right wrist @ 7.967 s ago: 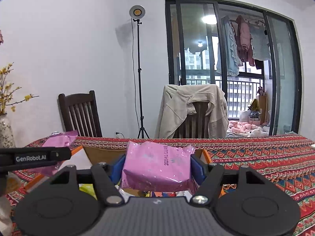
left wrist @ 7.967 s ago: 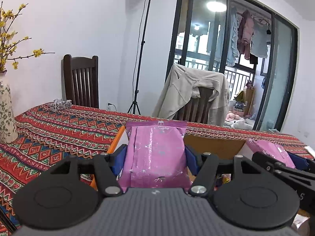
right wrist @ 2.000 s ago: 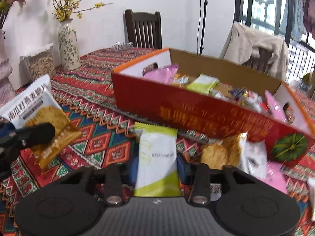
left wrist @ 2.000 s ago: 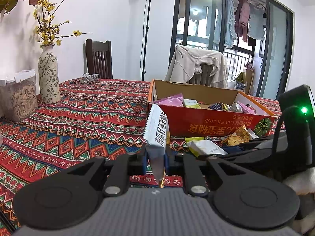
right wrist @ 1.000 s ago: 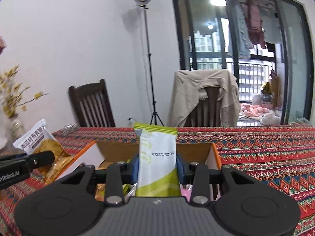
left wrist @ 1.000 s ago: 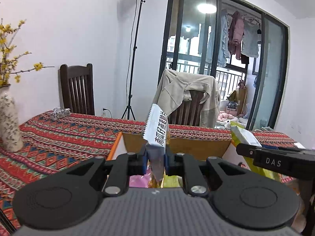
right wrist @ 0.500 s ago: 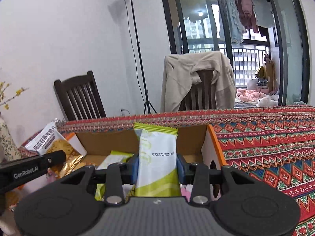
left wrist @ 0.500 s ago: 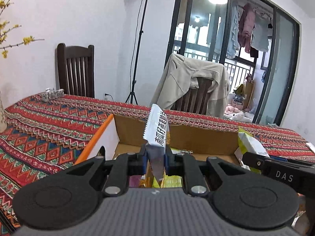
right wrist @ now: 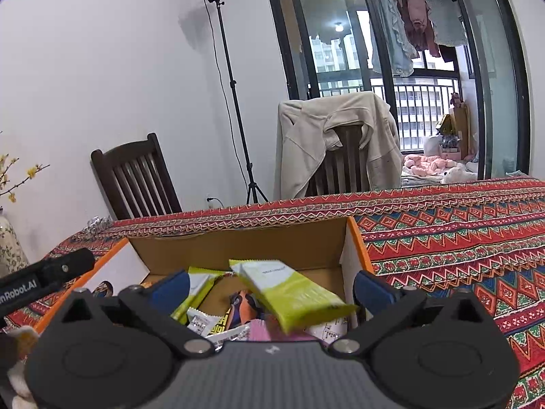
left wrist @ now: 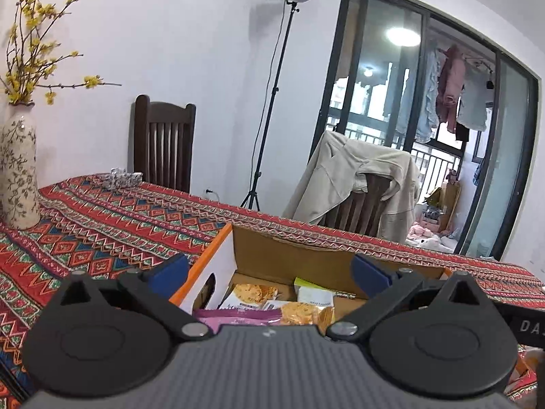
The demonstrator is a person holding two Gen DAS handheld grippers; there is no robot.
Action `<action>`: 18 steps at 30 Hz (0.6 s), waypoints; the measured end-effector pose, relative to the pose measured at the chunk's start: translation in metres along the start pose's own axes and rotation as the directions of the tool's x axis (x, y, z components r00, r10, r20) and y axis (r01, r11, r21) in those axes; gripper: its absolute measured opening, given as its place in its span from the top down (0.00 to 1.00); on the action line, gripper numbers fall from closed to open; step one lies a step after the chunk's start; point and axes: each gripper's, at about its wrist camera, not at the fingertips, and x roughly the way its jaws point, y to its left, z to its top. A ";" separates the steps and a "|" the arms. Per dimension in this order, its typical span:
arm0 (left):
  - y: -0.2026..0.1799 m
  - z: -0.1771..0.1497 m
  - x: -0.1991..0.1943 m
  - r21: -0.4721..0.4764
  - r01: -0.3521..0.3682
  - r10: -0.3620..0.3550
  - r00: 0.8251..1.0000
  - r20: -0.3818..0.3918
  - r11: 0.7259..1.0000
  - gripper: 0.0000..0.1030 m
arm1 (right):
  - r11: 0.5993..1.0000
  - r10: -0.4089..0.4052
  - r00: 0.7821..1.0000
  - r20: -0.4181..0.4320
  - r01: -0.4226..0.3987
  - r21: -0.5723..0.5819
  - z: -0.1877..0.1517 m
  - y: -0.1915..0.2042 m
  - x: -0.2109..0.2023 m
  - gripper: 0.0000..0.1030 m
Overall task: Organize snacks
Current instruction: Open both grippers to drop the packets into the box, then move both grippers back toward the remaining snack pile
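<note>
Green-and-white packet [right wrist: 289, 293] lies tilted, long axis diagonal.

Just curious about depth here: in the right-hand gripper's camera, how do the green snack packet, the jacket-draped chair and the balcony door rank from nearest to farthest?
From the right gripper:
1. Green snack packet, just ahead between the opening jaws, over the box.
2. Jacket-draped chair, beyond the table's far edge.
3. Balcony door, behind the chair.

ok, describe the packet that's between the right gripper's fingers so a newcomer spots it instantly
Find the orange-edged cardboard box on the patterned tablecloth. Just above its snack pile, between the opening right gripper fingers, a lime-green and white packet tilts loose. Its green twin lies lower, to the left.
</note>
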 end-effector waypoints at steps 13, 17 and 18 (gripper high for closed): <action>0.003 0.024 -0.026 -0.060 -0.015 0.014 0.999 -0.030 0.998 0.00 | 0.999 -0.020 0.998 0.052 0.022 -0.046 0.017 0.009 -0.035 0.00; 0.004 0.025 -0.041 -0.053 -0.017 0.015 0.999 -0.029 0.998 0.00 | 0.998 -0.020 0.998 0.058 0.024 -0.063 0.017 0.010 -0.053 0.00; 0.004 0.025 -0.044 -0.053 -0.013 0.011 0.999 -0.030 0.999 0.00 | 0.997 -0.020 0.998 0.060 0.024 -0.069 0.016 0.009 -0.057 0.00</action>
